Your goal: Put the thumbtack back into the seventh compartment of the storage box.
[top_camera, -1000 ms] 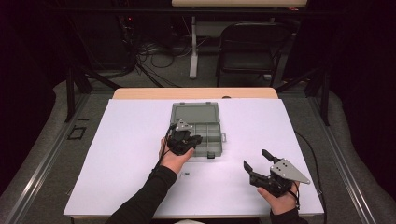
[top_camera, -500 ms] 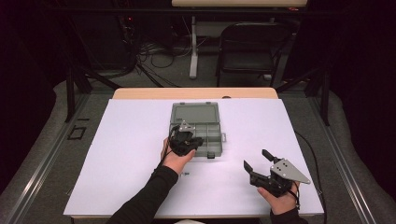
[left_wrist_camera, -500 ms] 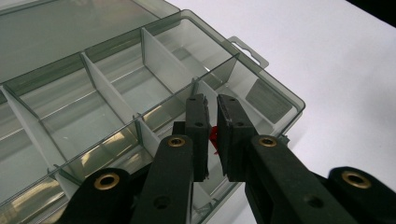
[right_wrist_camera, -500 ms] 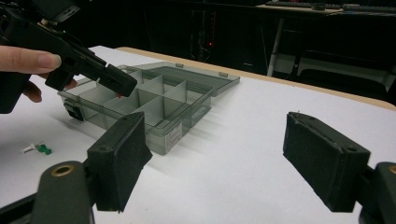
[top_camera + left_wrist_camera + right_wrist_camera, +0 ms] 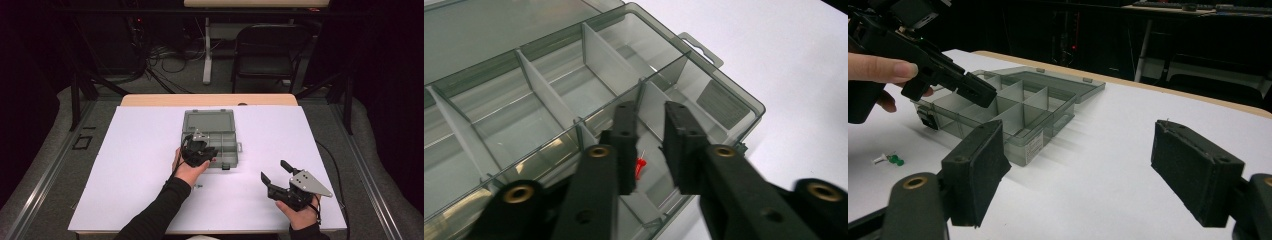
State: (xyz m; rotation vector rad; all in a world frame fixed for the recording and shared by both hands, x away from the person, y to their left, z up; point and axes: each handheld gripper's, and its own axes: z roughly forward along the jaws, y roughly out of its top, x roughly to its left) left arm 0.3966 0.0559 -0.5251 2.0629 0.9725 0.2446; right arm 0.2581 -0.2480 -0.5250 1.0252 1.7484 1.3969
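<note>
Dropping a red pushpin (image 5: 640, 169) into the smoky clear plastic compartment box (image 5: 226, 131): my left tongs (image 5: 200, 151) hang over the box's near row, jaws just parted to a narrow gap, pads off the pin. It lies directly beneath, in the near compartment, its needle pointing toward the box's far side. A green pushpin (image 5: 895, 160) lies on the white tabletop (image 5: 140, 150), nearside of the box. Right tongs (image 5: 275, 171) rest wide, empty, right of the box.
</note>
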